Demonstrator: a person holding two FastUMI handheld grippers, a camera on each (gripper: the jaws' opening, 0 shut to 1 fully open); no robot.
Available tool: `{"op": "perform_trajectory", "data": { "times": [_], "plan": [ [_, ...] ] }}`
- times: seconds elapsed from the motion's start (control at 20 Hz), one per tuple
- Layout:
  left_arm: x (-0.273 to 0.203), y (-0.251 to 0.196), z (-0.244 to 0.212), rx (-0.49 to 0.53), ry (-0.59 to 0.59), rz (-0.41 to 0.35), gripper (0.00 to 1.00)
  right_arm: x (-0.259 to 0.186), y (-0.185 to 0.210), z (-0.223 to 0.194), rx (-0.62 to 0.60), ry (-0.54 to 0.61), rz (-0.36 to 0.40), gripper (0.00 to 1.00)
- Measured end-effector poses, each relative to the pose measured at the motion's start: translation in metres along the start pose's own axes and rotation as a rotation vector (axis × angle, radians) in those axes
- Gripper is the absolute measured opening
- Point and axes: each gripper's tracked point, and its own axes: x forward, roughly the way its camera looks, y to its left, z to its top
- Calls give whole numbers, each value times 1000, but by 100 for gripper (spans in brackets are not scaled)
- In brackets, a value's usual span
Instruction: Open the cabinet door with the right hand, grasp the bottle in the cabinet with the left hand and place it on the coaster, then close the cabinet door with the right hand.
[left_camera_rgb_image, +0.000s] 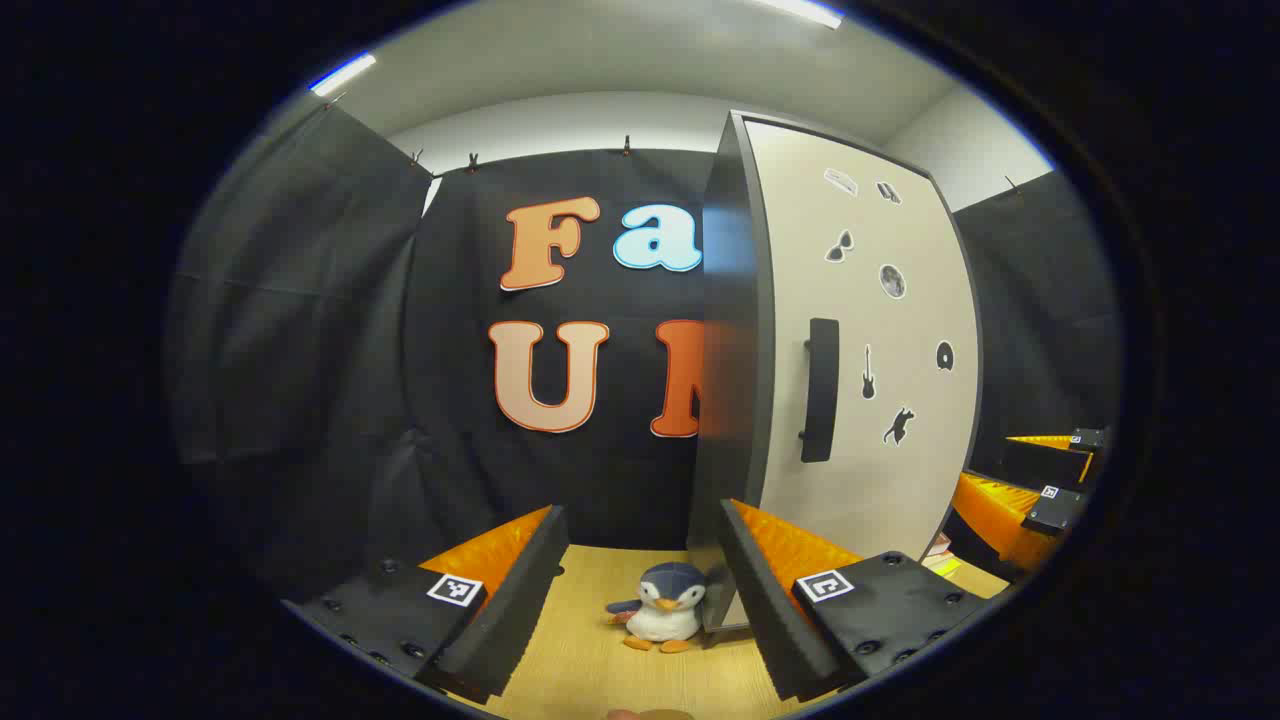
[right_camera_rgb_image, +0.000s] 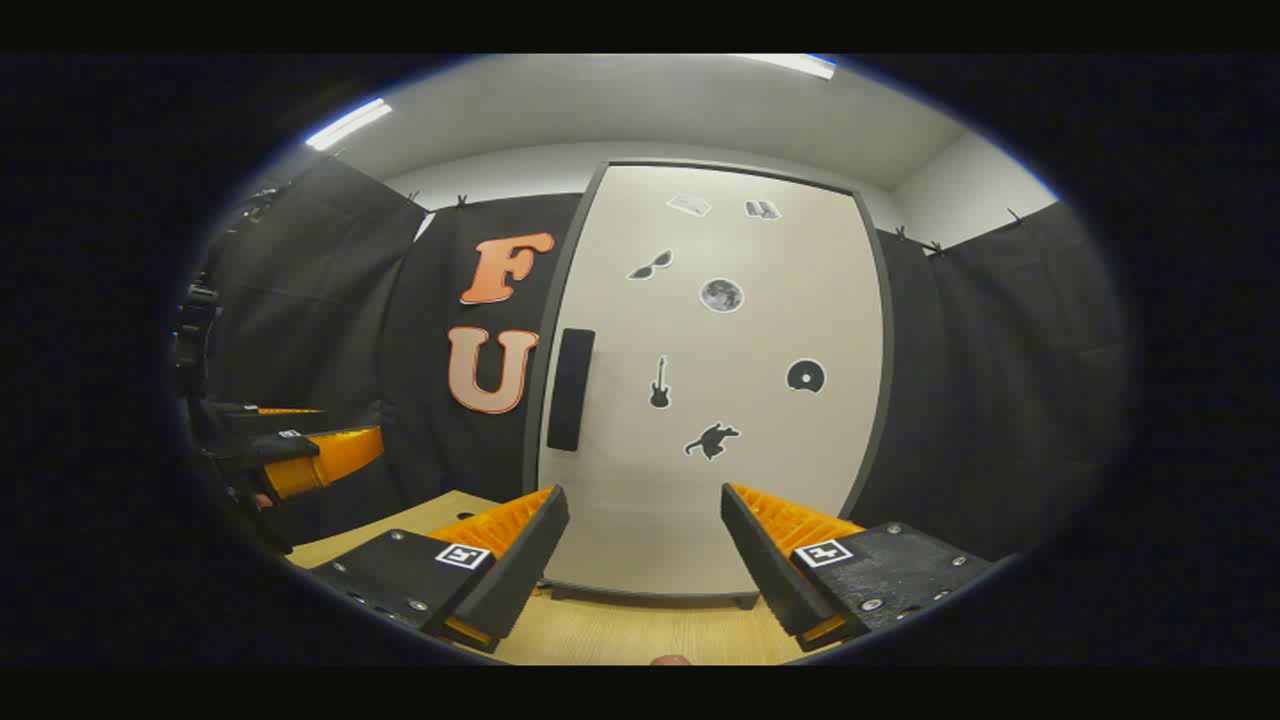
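The pale cabinet door (right_camera_rgb_image: 710, 400) stands closed, with small dark stickers on it and a dark vertical handle (right_camera_rgb_image: 570, 390) at its left edge. My right gripper (right_camera_rgb_image: 645, 495) faces the door head on, open and empty, a short way off it. In the left gripper view the cabinet (left_camera_rgb_image: 860, 350) is seen at an angle from its left side, handle (left_camera_rgb_image: 820, 390) toward me. My left gripper (left_camera_rgb_image: 642, 510) is open and empty, low over the wooden table (left_camera_rgb_image: 570, 650). Whatever is inside the cabinet is hidden behind the door.
A small plush penguin (left_camera_rgb_image: 660, 618) sits on the table by the cabinet's near left corner, between my left gripper's fingers as seen. The right gripper (left_camera_rgb_image: 1010, 475) shows far right there; the left gripper (right_camera_rgb_image: 320, 435) shows far left in the right gripper view. Black cloth walls surround the table.
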Motion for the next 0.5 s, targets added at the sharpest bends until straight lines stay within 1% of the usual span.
{"op": "perform_trajectory", "data": {
  "times": [0.2, 0.3, 0.45, 0.5],
  "plan": [
    [8, 5, 2, 20, -18, 2, 98, 8, 11, 2, 4, -6, 5, 95],
    [7, 4, 2, 8, -11, -8, 98, 11, 13, 2, 10, -5, 8, 96],
    [11, 4, -2, -3, 0, -21, 98, 13, 15, 2, 8, -1, 9, 95],
    [12, 3, -2, -6, 1, -24, 98, 13, 15, 2, 9, 0, 9, 97]
  ]
}}
